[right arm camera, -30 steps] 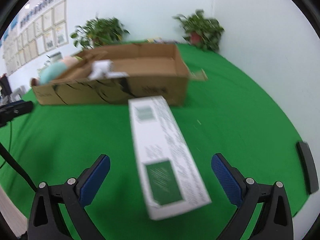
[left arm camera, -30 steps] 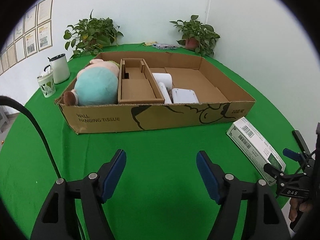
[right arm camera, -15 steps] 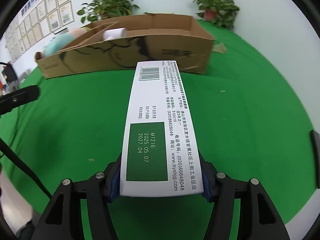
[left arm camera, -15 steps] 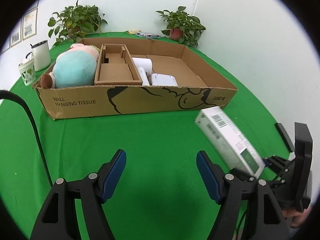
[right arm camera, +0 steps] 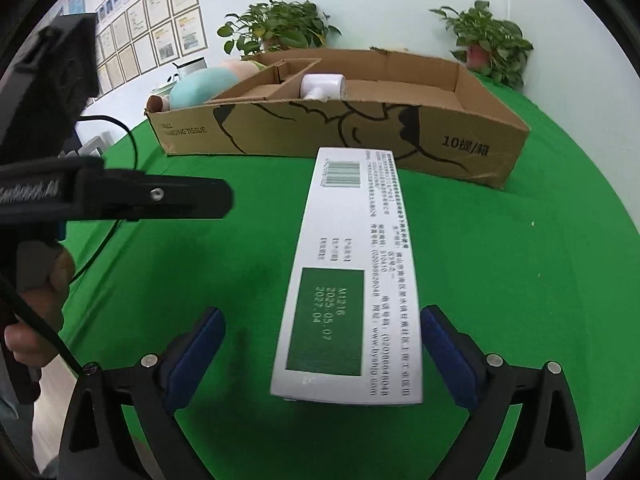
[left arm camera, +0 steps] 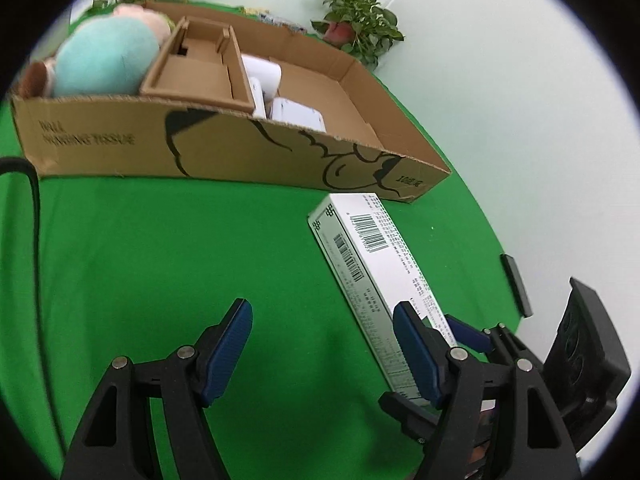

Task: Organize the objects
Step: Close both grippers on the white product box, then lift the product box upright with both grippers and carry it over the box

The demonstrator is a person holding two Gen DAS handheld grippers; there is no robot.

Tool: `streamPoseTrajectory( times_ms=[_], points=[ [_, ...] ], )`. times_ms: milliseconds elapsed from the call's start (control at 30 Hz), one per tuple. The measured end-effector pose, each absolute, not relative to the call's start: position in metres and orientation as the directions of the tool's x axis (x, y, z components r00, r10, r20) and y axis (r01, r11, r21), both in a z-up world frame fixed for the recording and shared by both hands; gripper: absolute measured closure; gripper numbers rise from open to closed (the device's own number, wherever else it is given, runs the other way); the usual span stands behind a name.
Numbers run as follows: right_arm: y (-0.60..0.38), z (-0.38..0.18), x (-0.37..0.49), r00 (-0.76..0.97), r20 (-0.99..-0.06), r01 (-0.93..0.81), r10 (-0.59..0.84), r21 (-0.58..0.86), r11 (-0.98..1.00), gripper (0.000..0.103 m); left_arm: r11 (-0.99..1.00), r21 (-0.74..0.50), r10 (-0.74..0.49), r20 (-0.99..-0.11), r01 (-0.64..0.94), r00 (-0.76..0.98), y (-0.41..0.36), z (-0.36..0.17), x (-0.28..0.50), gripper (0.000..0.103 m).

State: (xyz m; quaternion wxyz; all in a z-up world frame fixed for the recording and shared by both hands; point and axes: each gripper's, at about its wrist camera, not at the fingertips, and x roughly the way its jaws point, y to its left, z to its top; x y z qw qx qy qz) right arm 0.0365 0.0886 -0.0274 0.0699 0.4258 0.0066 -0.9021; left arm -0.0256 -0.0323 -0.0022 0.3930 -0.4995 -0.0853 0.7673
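Note:
A long white box (right arm camera: 352,276) with a green label and barcodes lies on the green table between the open jaws of my right gripper (right arm camera: 322,348); the right pad is next to its edge and the left pad stands well clear. It also shows in the left wrist view (left arm camera: 376,272), right of my left gripper (left arm camera: 322,344), which is open and empty above the cloth. A big cardboard box (right arm camera: 400,140) stands beyond, holding a teal plush toy (left arm camera: 104,60), a brown cardboard insert (left arm camera: 196,76) and white items (left arm camera: 296,112).
Two potted plants (right arm camera: 280,28) (right arm camera: 484,48) stand at the back by the wall. A black device (left arm camera: 516,284) lies near the table's right edge. My left gripper's body (right arm camera: 100,196) and the hand holding it are at the left of the right wrist view.
My right gripper had closed on the white box half a second ago and has now opened around it. Both grippers moved closer together and nearer the cardboard box.

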Motion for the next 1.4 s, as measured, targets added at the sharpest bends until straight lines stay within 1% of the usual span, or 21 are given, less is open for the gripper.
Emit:
streamPoseTrajectory(
  times_ms=[100,167,233,267,300,400,600,667,700,767,867,900,1033,1300,1400],
  points=[
    [0.097,-0.029,0.036,-0.626,-0.766,0.133,-0.147,0.082,-0.988,0.005,-0.652,-0.563,0.703,-0.701,-0.508,-0.125,-0.019,-0.011,-0.029,0.030],
    [0.099,-0.030,0.035,-0.621,-0.768,0.133,-0.159,0.097,-0.986,0.010,-0.629,-0.589,0.716,-0.693,-0.507,-0.084,-0.010,-0.015,-0.028,0.030],
    [0.100,-0.031,0.037,-0.613,-0.773,0.140,-0.164,0.098,-0.985,0.025,-0.612,-0.614,0.729,-0.683,-0.499,-0.054,-0.003,-0.020,-0.027,0.030],
    [0.097,-0.031,0.037,-0.613,-0.775,0.141,-0.156,0.088,-0.986,0.028,-0.608,-0.623,0.733,-0.679,-0.492,-0.045,-0.001,-0.022,-0.027,0.030],
    [0.096,-0.032,0.036,-0.611,-0.778,0.141,-0.149,0.078,-0.987,0.035,-0.603,-0.630,0.738,-0.673,-0.489,-0.043,0.001,-0.023,-0.026,0.030],
    [0.091,-0.034,0.038,-0.609,-0.782,0.134,-0.137,0.069,-0.989,0.035,-0.590,-0.647,0.751,-0.660,-0.483,-0.034,0.003,-0.025,-0.024,0.031],
    [0.086,-0.033,0.049,-0.588,-0.778,0.134,-0.222,0.176,-0.975,0.036,-0.576,-0.669,0.767,-0.641,-0.470,-0.028,-0.001,-0.028,-0.012,0.032],
    [0.086,-0.033,0.053,-0.582,-0.774,0.132,-0.251,0.215,-0.968,0.037,-0.589,-0.658,0.759,-0.650,-0.470,-0.041,-0.003,-0.028,-0.007,0.038],
    [0.086,-0.033,0.054,-0.580,-0.772,0.131,-0.259,0.225,-0.965,0.037,-0.599,-0.647,0.750,-0.660,-0.472,-0.047,-0.003,-0.029,-0.005,0.049],
    [0.085,-0.033,0.056,-0.584,-0.769,0.131,-0.260,0.226,-0.965,0.037,-0.603,-0.642,0.749,-0.660,-0.474,-0.058,-0.005,-0.030,-0.002,0.048],
    [0.082,-0.032,0.058,-0.582,-0.770,0.137,-0.262,0.224,-0.965,0.037,-0.602,-0.634,0.750,-0.658,-0.485,-0.070,-0.007,-0.027,0.002,0.050],
    [0.080,-0.031,0.058,-0.585,-0.769,0.138,-0.257,0.217,-0.966,0.038,-0.598,-0.635,0.754,-0.653,-0.489,-0.073,-0.007,-0.025,0.003,0.053],
    [0.076,-0.023,0.060,-0.616,-0.749,0.136,-0.244,0.204,-0.969,0.039,-0.588,-0.622,0.764,-0.636,-0.517,-0.104,-0.008,-0.008,0.007,0.056],
    [0.067,0.009,0.057,-0.689,-0.689,0.145,-0.224,0.172,-0.974,0.040,-0.588,-0.563,0.769,-0.612,-0.581,-0.185,-0.006,0.038,0.008,0.058],
    [0.071,0.027,0.048,-0.713,-0.661,0.152,-0.234,0.181,-0.972,0.040,-0.580,-0.547,0.777,-0.593,-0.604,-0.210,-0.005,0.065,-0.013,0.058]
  ],
)
